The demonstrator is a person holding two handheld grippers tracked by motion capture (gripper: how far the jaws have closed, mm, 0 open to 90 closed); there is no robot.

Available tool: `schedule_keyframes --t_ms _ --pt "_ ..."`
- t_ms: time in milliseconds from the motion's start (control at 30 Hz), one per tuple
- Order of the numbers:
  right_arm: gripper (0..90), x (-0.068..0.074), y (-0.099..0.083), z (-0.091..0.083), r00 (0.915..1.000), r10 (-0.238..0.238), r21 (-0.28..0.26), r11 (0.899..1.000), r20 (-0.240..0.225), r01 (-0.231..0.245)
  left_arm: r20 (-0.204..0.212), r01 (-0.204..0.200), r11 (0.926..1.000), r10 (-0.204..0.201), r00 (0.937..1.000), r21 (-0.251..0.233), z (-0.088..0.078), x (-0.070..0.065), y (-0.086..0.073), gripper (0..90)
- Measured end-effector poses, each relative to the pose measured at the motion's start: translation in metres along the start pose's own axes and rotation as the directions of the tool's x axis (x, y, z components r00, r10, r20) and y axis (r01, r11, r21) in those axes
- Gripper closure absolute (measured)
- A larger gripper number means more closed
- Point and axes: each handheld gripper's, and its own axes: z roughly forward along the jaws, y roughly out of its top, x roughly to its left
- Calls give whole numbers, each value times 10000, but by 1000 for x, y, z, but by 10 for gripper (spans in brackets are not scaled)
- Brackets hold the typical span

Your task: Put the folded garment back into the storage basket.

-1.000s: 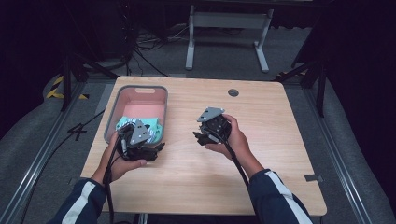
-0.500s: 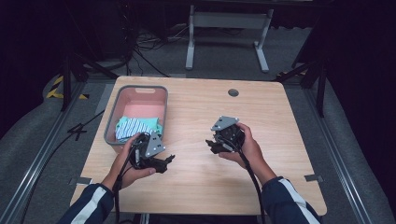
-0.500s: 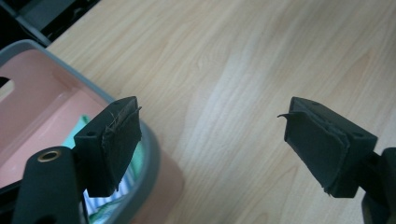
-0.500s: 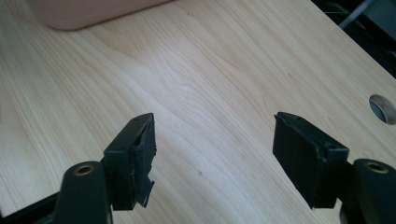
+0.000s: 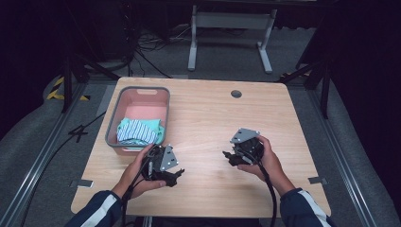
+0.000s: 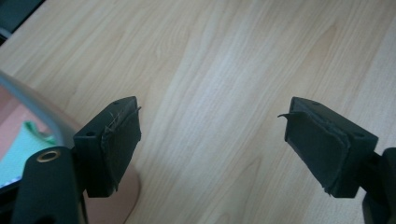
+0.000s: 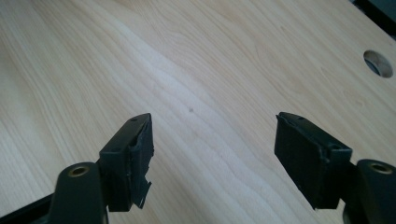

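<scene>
Over the near half of the worktop (image 5: 208,118), both grippers hang empty, jaws apart.

Beside the pink basket (image 5: 112,124), the left gripper (image 5: 176,176) has nothing between its jaws; the right gripper (image 5: 228,156), well apart from it, has just been opening over bare wood. The folded striped cloth (image 5: 137,132) lies inside the basket at its near end. I'd judge the placing step finished; any next move calls for a fresh reach to the basket.
</scene>
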Motion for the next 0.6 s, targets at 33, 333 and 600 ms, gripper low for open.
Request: schedule_keyframes --t_ms 33,333,600 --pt "291 -1 -4 -2 10000 -30 20 10000 56 30 58 -53 10000 53 10000 32 3 -1 -1 185" --pt "289 -7 -42 -12 9998 174 -102 9998 -41 -174 601 -257 9993 239 9979 289 22 -10 -12 175" --pt "285 -10 -83 -20 9990 452 -229 9987 -72 -454 738 -169 9993 144 9972 346 31 -14 -20 169"
